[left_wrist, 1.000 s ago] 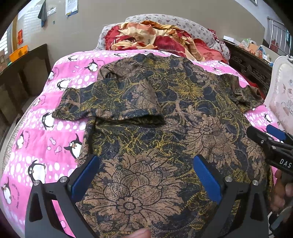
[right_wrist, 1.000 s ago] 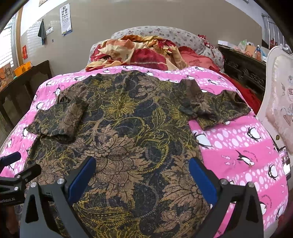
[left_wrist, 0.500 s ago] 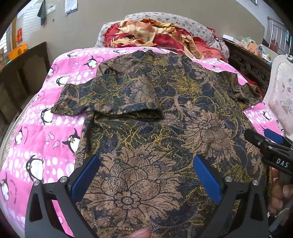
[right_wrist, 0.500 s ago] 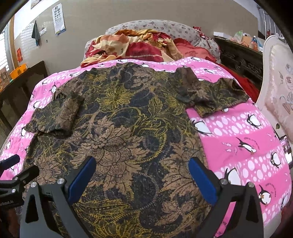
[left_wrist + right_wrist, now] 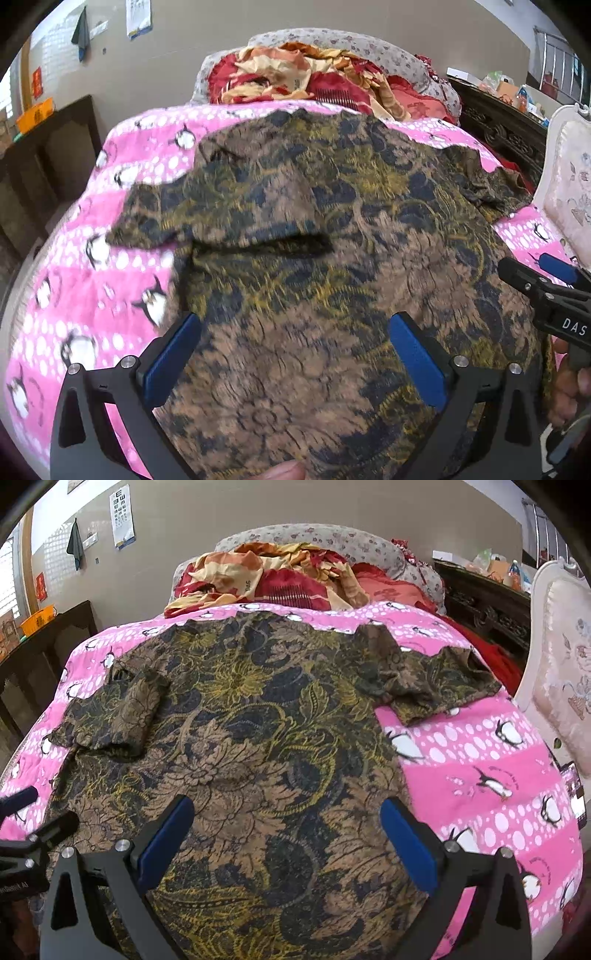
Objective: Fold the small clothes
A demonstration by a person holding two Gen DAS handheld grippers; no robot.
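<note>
A brown, navy and gold floral shirt (image 5: 258, 720) lies spread flat on the pink penguin blanket (image 5: 480, 775), collar end away from me. It also fills the left wrist view (image 5: 332, 240). Its left sleeve (image 5: 114, 716) is folded in over the body; its right sleeve (image 5: 432, 686) lies out to the side. My left gripper (image 5: 295, 354) is open and empty above the shirt's near left hem. My right gripper (image 5: 286, 834) is open and empty above the near right hem. Each gripper shows at the edge of the other's view.
A heap of red and orange bedding (image 5: 280, 579) and a grey pillow lie at the bed's far end. A dark wooden bench (image 5: 44, 653) stands left of the bed. A white padded chair (image 5: 561, 657) and a dark cabinet (image 5: 487, 605) stand to the right.
Both grippers have stayed open and drifted a little forward over the shirt's hem. The left wrist view is now blurred by motion. The shirt has not moved.
</note>
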